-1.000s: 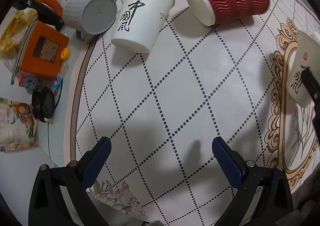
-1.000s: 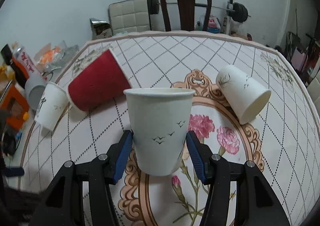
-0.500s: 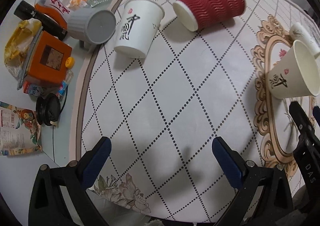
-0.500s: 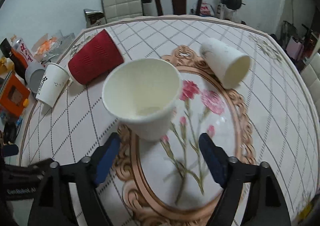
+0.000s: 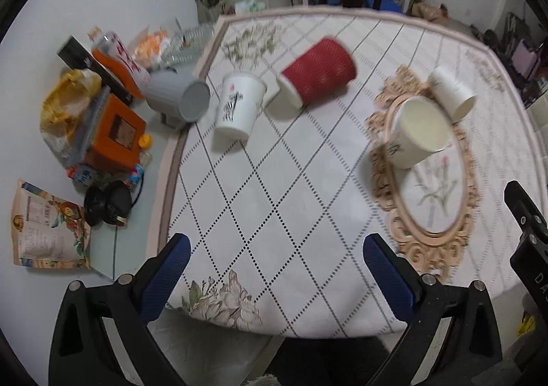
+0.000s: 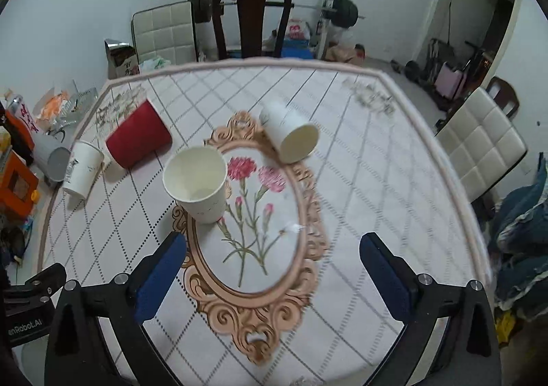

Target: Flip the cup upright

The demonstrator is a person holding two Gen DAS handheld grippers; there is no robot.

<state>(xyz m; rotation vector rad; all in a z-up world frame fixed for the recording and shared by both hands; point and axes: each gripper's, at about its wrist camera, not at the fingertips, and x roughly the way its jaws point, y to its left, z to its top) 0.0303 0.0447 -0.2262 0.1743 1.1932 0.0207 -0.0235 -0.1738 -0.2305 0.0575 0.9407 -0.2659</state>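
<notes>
Right gripper (image 6: 272, 269) let go of white cup (image 6: 197, 185), jaws now wide, pulled back and up. Cup now standing upright on tablecloth (image 6: 359, 180), mouth up. Left gripper (image 5: 275, 271) backed off too.

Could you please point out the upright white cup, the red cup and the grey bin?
upright white cup (image 6: 205, 204), right wrist view, outer wall.
red cup (image 5: 320, 69), left wrist view, ribbed side.
grey bin (image 5: 194, 101), left wrist view, flat base.

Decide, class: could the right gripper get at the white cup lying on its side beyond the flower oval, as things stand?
Probably yes. The right gripper is open and holds nothing, and the fallen white cup lies ahead with bare cloth around it. The upright white cup stands to the left of that path, not across it.
</notes>
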